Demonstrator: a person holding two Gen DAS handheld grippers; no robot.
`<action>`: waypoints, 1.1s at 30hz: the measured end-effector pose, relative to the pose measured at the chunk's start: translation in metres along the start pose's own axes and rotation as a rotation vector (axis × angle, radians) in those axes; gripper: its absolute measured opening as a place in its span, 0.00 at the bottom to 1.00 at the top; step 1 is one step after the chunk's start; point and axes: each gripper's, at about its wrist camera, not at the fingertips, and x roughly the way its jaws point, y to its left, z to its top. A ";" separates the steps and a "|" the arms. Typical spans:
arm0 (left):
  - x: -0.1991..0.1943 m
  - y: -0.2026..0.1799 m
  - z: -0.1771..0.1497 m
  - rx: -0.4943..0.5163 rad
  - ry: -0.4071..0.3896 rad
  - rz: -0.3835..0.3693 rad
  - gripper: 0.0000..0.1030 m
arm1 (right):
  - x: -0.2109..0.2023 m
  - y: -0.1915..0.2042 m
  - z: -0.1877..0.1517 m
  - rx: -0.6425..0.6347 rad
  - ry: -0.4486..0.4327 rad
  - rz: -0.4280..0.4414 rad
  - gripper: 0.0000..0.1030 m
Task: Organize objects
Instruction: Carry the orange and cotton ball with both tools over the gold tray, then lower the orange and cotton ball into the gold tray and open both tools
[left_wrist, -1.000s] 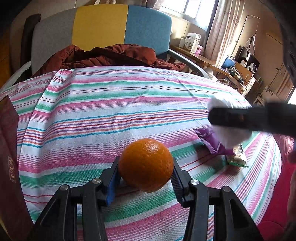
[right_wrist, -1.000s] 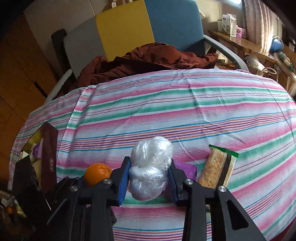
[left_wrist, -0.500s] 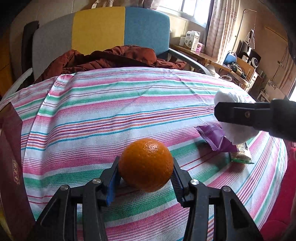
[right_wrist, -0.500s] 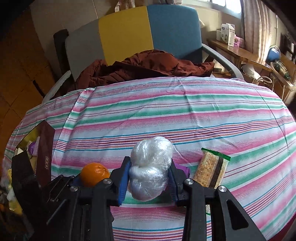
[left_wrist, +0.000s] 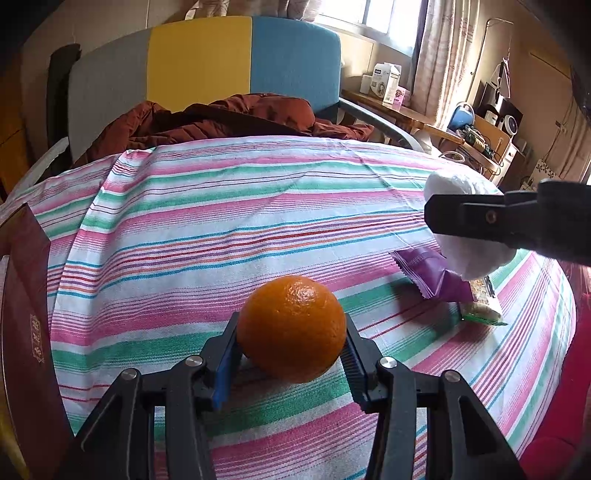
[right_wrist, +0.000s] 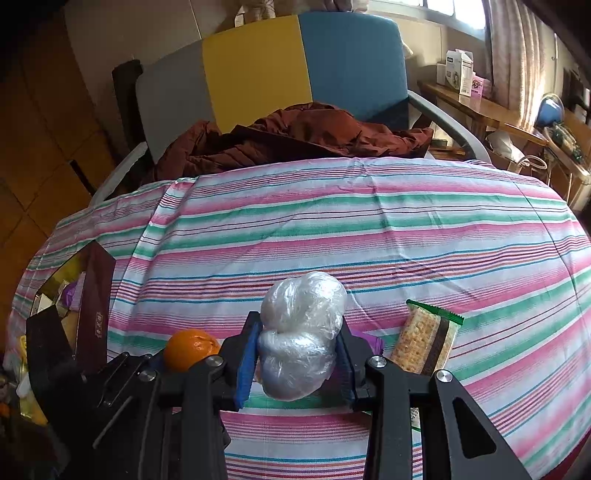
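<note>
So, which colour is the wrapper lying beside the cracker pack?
Purple wrapper, clearest in the left wrist view.

Both tongs, left (left_wrist: 291, 354) and right (right_wrist: 299, 350), clamped.

Orange (left_wrist: 291, 328) dimpled, slightly glossy; bundle (right_wrist: 303, 332) crinkly clear plastic; tablecloth (right_wrist: 369, 229) woven matt cloth; wrapper (left_wrist: 432, 273) shiny foil.

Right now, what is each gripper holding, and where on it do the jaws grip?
Left gripper holds the orange, jaws on its opposite sides. Right gripper holds the plastic-wrapped white bundle, jaws squeezing its lower half from both sides.
</note>
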 end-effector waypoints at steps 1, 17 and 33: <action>-0.001 0.001 0.000 -0.006 0.000 -0.002 0.48 | 0.000 0.000 0.000 -0.002 0.000 0.002 0.37; -0.135 0.040 -0.011 -0.049 -0.129 -0.037 0.48 | -0.009 0.037 -0.005 -0.094 -0.011 0.169 0.37; -0.183 0.215 -0.033 -0.321 -0.119 0.168 0.48 | -0.028 0.223 -0.051 -0.330 0.039 0.408 0.39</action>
